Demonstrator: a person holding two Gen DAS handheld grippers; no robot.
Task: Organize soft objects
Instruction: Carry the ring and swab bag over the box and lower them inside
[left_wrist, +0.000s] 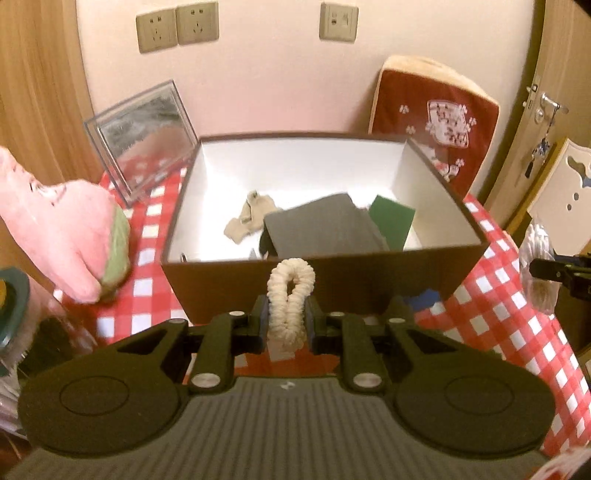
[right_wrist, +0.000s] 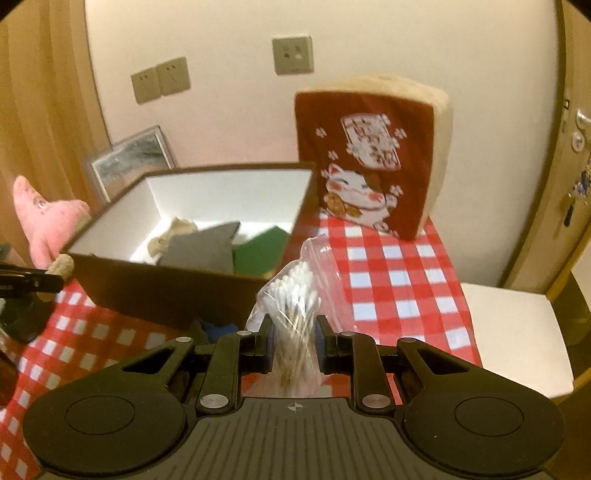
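My left tongs (left_wrist: 287, 325) are closed narrow on a cream scrunchie (left_wrist: 290, 295). The scrunchie is pinched into a long loop; its long axis runs forward along the fingers, with the rounded end pointing ahead toward the brown box (left_wrist: 321, 280). Its rear end sits between the pads.

My right tongs (right_wrist: 295, 341) are closed narrow on a clear bag of cotton swabs (right_wrist: 295, 295). The swab bundle's long axis also runs forward along the fingers, with white tips pointing ahead and up. The loose bag top (right_wrist: 317, 251) sticks out beyond the tips.

Directly ahead of both tongs the box stands on the bench, which carries a red-and-white checked cloth (right_wrist: 388, 277). Its white interior holds a beige sock (left_wrist: 251, 214), a grey folded cloth (left_wrist: 321, 229) and a green cloth (left_wrist: 391, 221).

Left of the left tongs lies a pink plush toy (left_wrist: 62, 229). Beyond it a clear case (left_wrist: 144, 136) leans toward the wall. Ahead and right of the right tongs, a red cushion with a cat print (right_wrist: 369, 158) stands upright behind the box.
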